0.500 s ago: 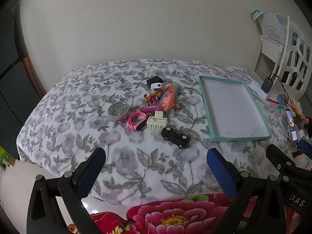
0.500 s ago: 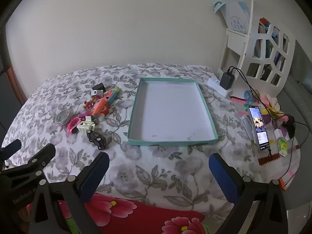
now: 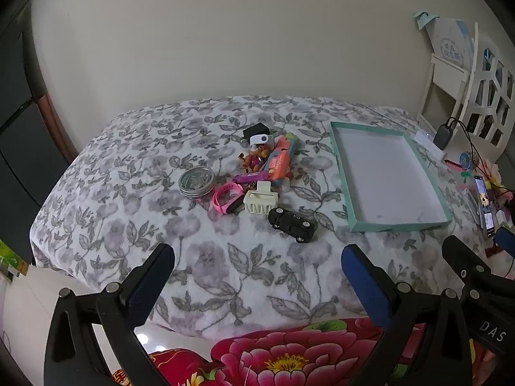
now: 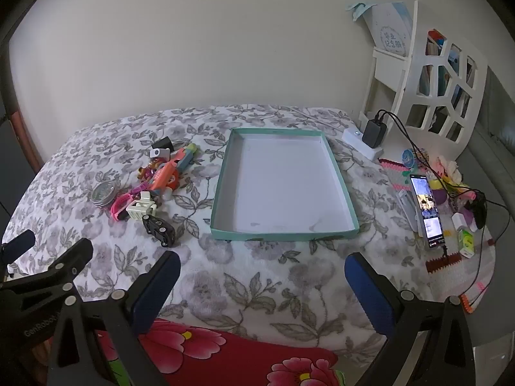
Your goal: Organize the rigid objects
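Nothing moved since before: both grippers, left gripper (image 3: 257, 267) and right gripper (image 4: 262, 268), wide open, empty, over near bed edge (image 3: 225, 318).

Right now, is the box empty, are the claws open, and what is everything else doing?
Left claw: open, holding nothing.
Right claw: open, holding nothing.
Teal box: no lid, empty inside.
Black toy car: on its wheels, beside the box.
Round tin: lid on, lying flat.
White hair clip: lying beside the pink band.
Phone: screen lit, cable plugged in.
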Demonstrator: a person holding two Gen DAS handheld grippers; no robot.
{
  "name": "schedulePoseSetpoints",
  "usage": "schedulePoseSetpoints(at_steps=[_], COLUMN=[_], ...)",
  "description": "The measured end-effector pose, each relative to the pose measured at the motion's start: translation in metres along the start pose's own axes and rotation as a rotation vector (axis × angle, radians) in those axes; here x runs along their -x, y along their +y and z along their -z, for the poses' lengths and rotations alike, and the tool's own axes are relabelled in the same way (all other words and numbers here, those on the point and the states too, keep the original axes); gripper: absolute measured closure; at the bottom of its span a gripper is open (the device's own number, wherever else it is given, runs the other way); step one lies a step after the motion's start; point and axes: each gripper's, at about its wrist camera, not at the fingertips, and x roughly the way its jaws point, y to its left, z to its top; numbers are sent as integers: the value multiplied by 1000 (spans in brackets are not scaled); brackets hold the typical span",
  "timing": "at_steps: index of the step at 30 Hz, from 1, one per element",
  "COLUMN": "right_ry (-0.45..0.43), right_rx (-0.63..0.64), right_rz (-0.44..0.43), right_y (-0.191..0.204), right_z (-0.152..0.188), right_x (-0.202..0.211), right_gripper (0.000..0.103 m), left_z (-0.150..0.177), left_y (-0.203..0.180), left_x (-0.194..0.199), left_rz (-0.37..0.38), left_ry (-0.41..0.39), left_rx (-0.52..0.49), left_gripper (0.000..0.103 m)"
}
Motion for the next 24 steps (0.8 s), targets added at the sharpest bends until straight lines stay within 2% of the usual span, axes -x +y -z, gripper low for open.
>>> schedulePoseSetpoints(at_steps=[24], right_ry=[0], right_rx=[-1], right_rz=[-1], right_y=[-1], right_z=[0], right_x=[0], right_gripper=[0], left_z=[-3], left_y=[-2], left_x=[1], left_rz=[-7], left_ry=[3], left_rx=[-8], left_gripper=[0])
